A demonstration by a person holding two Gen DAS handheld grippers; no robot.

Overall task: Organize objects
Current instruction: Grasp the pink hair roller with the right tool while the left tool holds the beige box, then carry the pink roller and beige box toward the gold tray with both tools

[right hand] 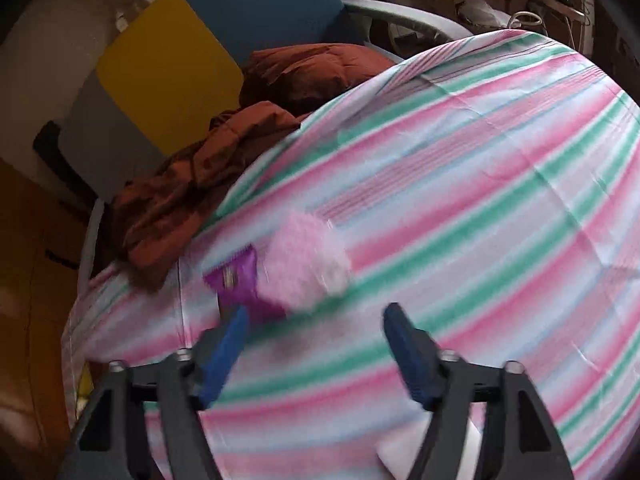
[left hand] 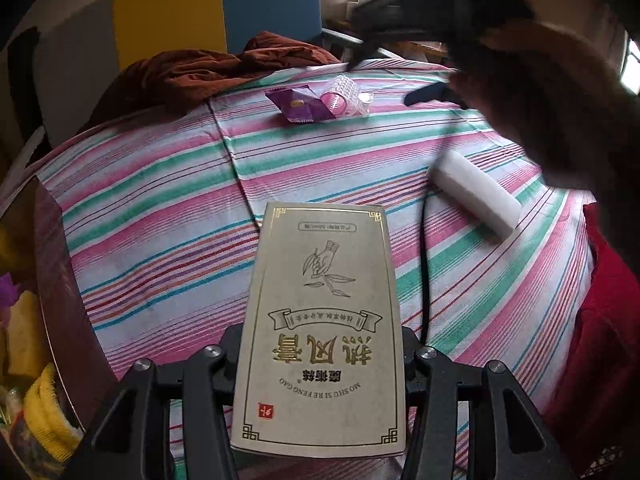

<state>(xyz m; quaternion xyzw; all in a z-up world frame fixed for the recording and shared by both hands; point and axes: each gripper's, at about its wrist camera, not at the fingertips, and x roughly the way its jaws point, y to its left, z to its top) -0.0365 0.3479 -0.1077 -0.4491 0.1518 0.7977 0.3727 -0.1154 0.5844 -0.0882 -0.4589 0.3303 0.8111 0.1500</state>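
My left gripper (left hand: 320,360) is shut on a beige box with gold Chinese lettering (left hand: 320,320), held above the striped cloth (left hand: 160,208). A purple packet (left hand: 299,103) and a pink ribbed roller (left hand: 347,94) lie together at the far side. A white foam block (left hand: 476,192) lies to the right. My right gripper (right hand: 316,320) is open with blue pads (right hand: 408,344), hovering just short of the pink roller (right hand: 304,256) and the purple packet (right hand: 240,284); that view is blurred. It also shows in the left wrist view (left hand: 428,94), held by a hand.
A rust-brown crumpled cloth (left hand: 208,72) lies at the table's far left edge. A dark red box (left hand: 60,280) with yellow items stands at the left. Yellow and blue panels (left hand: 172,24) stand behind. A black cable (left hand: 424,264) runs across the cloth.
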